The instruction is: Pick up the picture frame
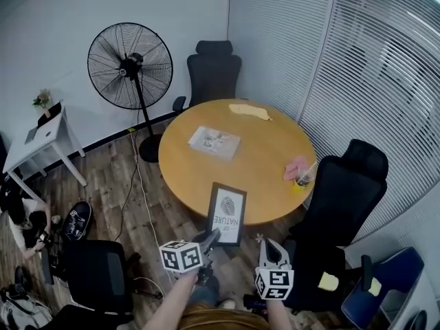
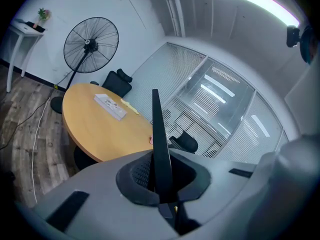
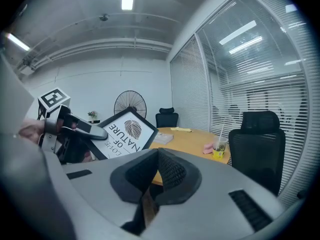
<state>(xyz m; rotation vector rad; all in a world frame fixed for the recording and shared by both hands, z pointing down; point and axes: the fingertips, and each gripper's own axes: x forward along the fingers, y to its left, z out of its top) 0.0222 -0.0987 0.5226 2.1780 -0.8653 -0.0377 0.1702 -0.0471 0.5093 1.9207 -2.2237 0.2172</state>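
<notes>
Head view: the left gripper (image 1: 210, 240) is clamped on the frame's (image 1: 227, 213) lower left edge. It holds the frame upright in the air just off the near rim of the one round table (image 1: 265, 160), over open wood floor (image 1: 103, 177). The right gripper (image 1: 267, 245) hangs just beside it. Three black chairs (image 1: 340, 201) show, the nearest close on the right. One fan (image 1: 130, 66) stands past the table's far left rim.

Left gripper view: the jaws pinch the frame (image 2: 156, 134), seen edge-on, with the table (image 2: 95, 129) beyond.

Right gripper view: the right gripper's (image 3: 158, 170) jaws are together on nothing. The frame (image 3: 125, 130) stands to the left, in the left gripper (image 3: 70, 129).
</notes>
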